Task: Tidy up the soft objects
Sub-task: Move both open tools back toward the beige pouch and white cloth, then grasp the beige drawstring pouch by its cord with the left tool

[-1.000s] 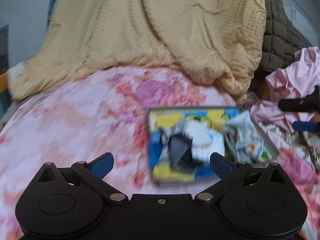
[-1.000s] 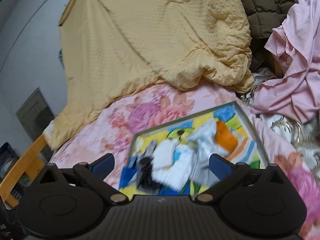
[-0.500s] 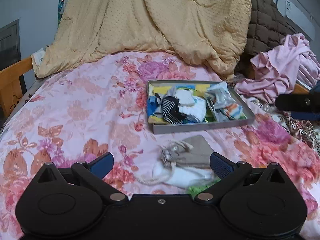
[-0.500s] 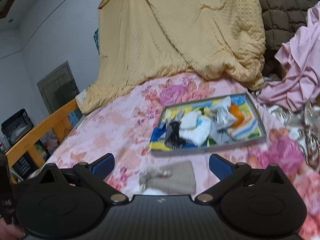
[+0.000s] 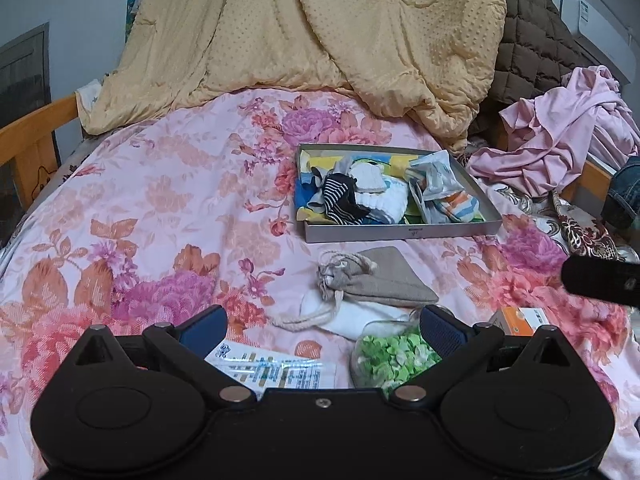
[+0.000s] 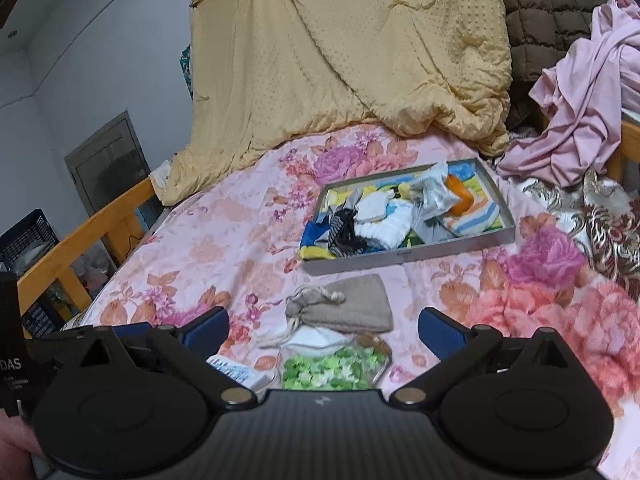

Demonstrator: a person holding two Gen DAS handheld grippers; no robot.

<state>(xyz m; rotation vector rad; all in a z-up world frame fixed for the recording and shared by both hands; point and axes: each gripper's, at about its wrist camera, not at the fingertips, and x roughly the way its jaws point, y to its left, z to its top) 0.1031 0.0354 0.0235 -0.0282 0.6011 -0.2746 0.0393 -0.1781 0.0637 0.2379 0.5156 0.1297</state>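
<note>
The likeliest slip was a muddled grab: the grey drawstring pouch (image 5: 380,280) lay half over a white pouch (image 5: 352,318), their cords tangled beside a bag of green pieces (image 5: 394,358), so a careless close could have taken two things at once, or snagged a loose cord and dragged the pile across the floral bedspread (image 5: 160,208). The soft bedding might also have given way under a downward press. The shallow tray (image 5: 400,234), already holding small socks (image 5: 362,196), sat just beyond the pouches, well within reach.

The left gripper (image 5: 322,326) hung low over the near edge of the bed with its jaws spread wide and empty, aimed toward the pouches. The right gripper (image 6: 322,326) was likewise wide apart, holding nothing, and pointed the same way. It seemed a little higher, though the fisheye made that hard to judge.
</note>
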